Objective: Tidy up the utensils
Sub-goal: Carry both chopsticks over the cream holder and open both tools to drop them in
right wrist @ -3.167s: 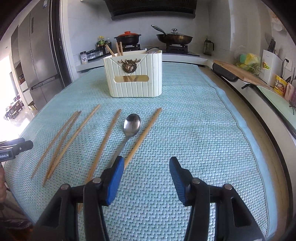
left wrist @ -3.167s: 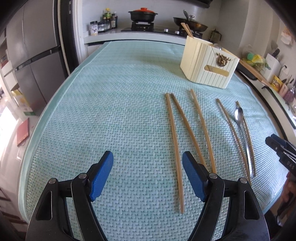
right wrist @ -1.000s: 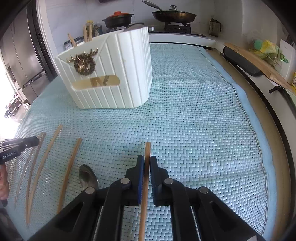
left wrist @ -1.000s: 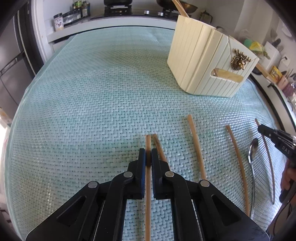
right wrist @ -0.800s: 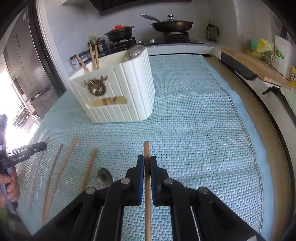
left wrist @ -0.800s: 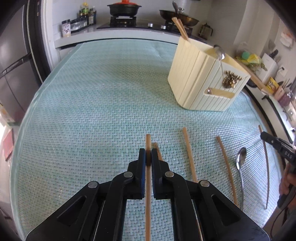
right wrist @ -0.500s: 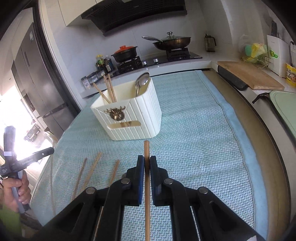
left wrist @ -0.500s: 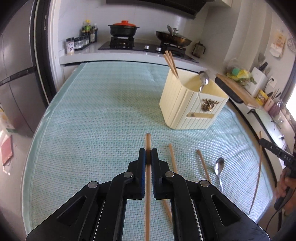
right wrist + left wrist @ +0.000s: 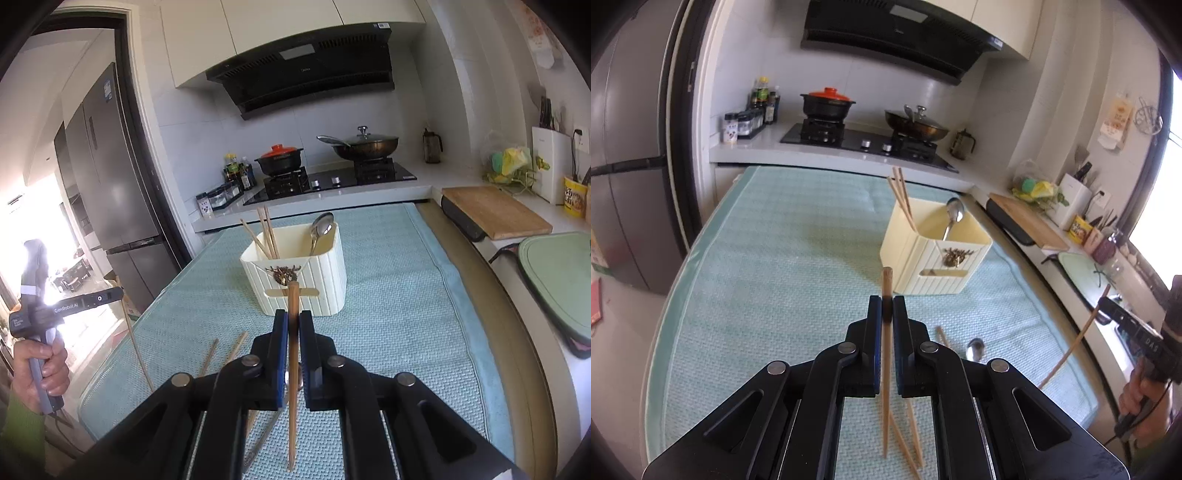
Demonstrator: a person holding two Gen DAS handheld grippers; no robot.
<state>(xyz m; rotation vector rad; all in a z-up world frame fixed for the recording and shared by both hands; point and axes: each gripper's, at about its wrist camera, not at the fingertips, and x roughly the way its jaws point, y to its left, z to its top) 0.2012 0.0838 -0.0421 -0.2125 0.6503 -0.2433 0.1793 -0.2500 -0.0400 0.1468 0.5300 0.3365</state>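
My left gripper [image 9: 886, 306] is shut on a wooden chopstick [image 9: 885, 387], held in the air above the green mat [image 9: 775, 266]. My right gripper [image 9: 293, 321] is shut on a second chopstick [image 9: 292, 398], also clear of the mat. The cream utensil holder [image 9: 934, 266] [image 9: 314, 284] stands ahead of both grippers, with chopsticks [image 9: 266, 232] and a spoon [image 9: 321, 229] upright inside it. Loose chopsticks [image 9: 236, 345] and a spoon [image 9: 975, 349] lie on the mat below. Each view shows the other gripper off to the side, in a hand.
A stove [image 9: 864, 138] with a red-lidded pot and a pan lies beyond the mat's far end. A fridge [image 9: 624, 166] stands at the left. A wooden cutting board [image 9: 495, 210] and a green tray [image 9: 561, 273] sit on the counter to the right.
Both grippers have risen from the mat, each carrying its chopstick up with it. The holder now appears lower and farther off, and more of the kitchen wall shows.
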